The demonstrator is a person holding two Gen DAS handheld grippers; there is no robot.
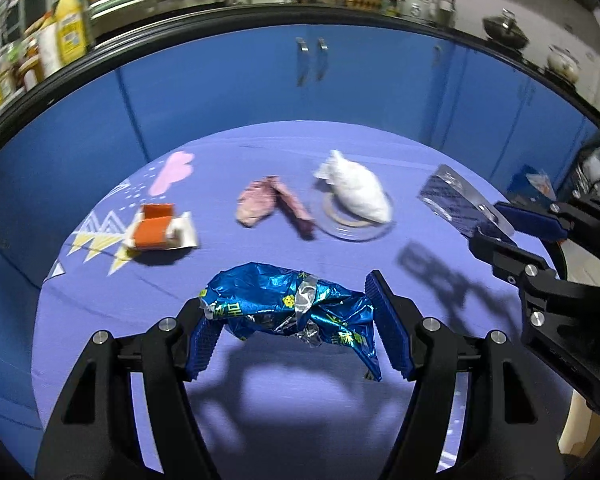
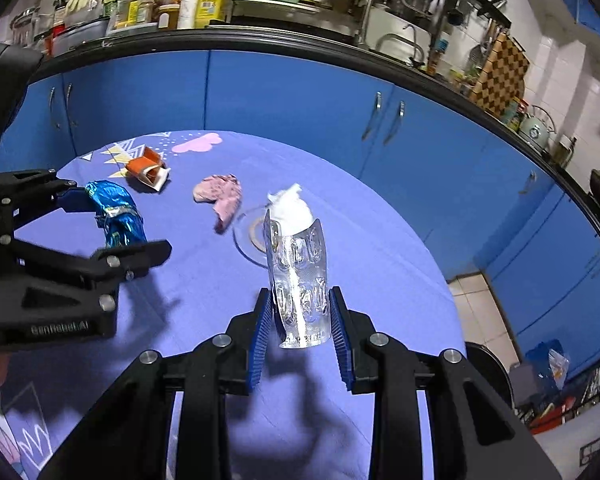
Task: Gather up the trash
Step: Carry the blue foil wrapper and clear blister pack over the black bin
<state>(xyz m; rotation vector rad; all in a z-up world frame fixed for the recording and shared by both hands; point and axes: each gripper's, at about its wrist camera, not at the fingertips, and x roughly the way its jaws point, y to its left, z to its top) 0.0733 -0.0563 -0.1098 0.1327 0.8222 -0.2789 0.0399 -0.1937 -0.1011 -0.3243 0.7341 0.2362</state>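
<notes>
left gripper (image 1: 296, 316) clamped on blue foil wrapper (image 1: 292, 308), low centre | right gripper (image 2: 300, 328) clamped on empty pill strip (image 2: 298, 280), centre | carry both level to a bin (none in view), grips firm | tissue (image 1: 354, 192), carton (image 1: 156, 228) left on table (image 1: 100, 300)

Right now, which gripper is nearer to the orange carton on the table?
Left. The left gripper, holding a blue foil wrapper, is just before the orange carton; the right gripper is farther, beyond the tissue.
</notes>
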